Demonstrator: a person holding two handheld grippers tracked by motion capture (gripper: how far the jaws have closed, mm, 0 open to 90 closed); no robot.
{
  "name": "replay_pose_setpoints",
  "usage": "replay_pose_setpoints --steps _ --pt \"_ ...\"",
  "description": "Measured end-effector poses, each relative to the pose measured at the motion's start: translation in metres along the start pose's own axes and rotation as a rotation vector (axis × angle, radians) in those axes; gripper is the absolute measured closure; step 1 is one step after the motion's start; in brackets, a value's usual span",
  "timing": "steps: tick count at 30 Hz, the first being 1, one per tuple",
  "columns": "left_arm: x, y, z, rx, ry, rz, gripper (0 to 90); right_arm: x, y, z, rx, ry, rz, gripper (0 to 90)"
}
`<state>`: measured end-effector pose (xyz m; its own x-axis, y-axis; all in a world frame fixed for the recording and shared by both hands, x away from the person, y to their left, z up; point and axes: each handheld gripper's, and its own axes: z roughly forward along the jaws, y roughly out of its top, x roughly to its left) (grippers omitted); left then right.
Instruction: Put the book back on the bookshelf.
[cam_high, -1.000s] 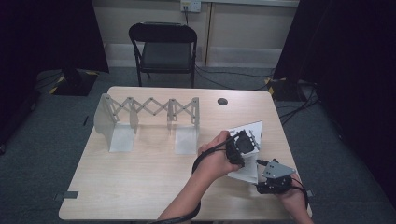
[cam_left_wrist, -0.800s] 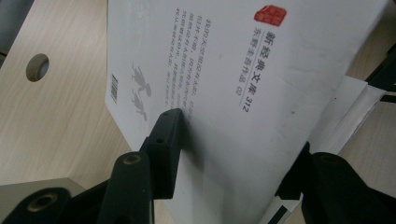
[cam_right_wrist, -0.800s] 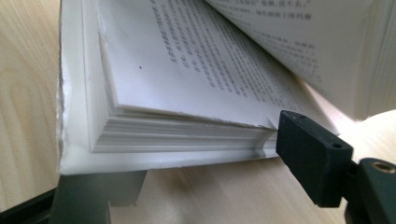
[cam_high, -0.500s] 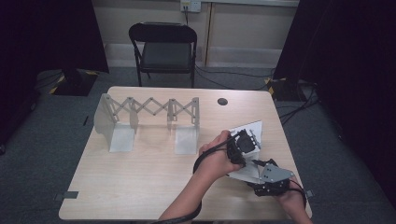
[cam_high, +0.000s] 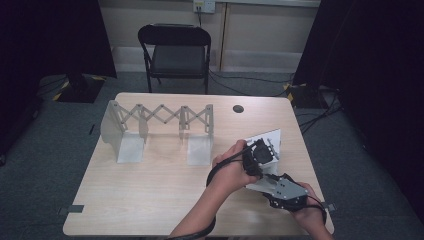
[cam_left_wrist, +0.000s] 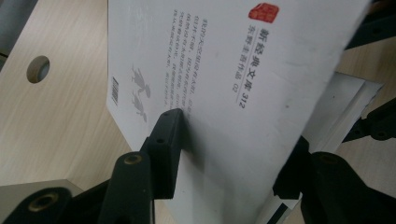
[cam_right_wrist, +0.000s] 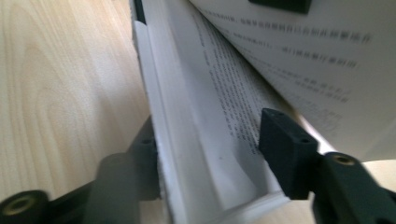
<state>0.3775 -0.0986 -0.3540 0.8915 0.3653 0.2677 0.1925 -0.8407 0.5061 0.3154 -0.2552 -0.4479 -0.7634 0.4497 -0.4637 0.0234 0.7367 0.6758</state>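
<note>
A white paperback book (cam_high: 269, 138) lies near the right edge of the wooden table (cam_high: 150, 190). Its back cover (cam_left_wrist: 243, 60), printed with text, a red seal and a barcode, is raised at a steep tilt. My left gripper (cam_high: 259, 153) (cam_left_wrist: 236, 135) is shut on that cover, one jaw on each face. My right gripper (cam_high: 285, 192) (cam_right_wrist: 210, 135) sits at the book's near edge. It is shut on the page block (cam_right_wrist: 205, 126), with one jaw under it and one on the top printed page. The lifted cover (cam_right_wrist: 299, 42) hangs over that jaw.
A grey accordion-style file rack (cam_high: 155, 122) with upright dividers stands stretched out on the table's left half. A round cable hole (cam_high: 238, 108) is at the back right. Behind the table stands a black folding chair (cam_high: 175, 47), and cables run over the floor.
My right gripper has slid left and inward onto the book's near edge. The left gripper keeps the cover raised in about the same place.
</note>
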Motion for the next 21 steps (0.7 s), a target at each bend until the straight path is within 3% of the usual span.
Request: replay_pose_setpoints --steps 4,8,12,14,16,18,21 --pt "0.001 0.002 0.000 -0.049 0.009 0.027 51.1 -0.008 0.012 -0.007 0.017 -0.019 -0.015 56.5" --pt "0.001 0.001 -0.001 -0.146 -0.005 0.019 45.0 -0.021 0.022 -0.014 0.025 -0.033 -0.027 63.7" --pt "0.009 -0.003 -0.012 -0.206 -0.022 -0.046 44.0 -0.036 0.029 -0.019 0.046 -0.020 -0.043 67.0" --pt "0.016 -0.007 -0.018 -0.205 0.004 -0.067 40.9 -0.040 0.032 -0.020 0.054 -0.016 -0.049 67.4" --pt "0.024 -0.014 -0.025 -0.219 0.010 -0.106 38.9 -0.045 0.033 -0.020 0.056 -0.004 -0.040 67.7" --pt "0.026 -0.017 -0.028 -0.224 0.010 -0.117 37.8 -0.048 0.035 -0.021 0.060 0.002 -0.037 68.1" --pt "0.034 -0.037 -0.036 -0.251 0.006 -0.166 35.3 -0.054 0.041 -0.023 0.072 0.020 -0.031 69.3"
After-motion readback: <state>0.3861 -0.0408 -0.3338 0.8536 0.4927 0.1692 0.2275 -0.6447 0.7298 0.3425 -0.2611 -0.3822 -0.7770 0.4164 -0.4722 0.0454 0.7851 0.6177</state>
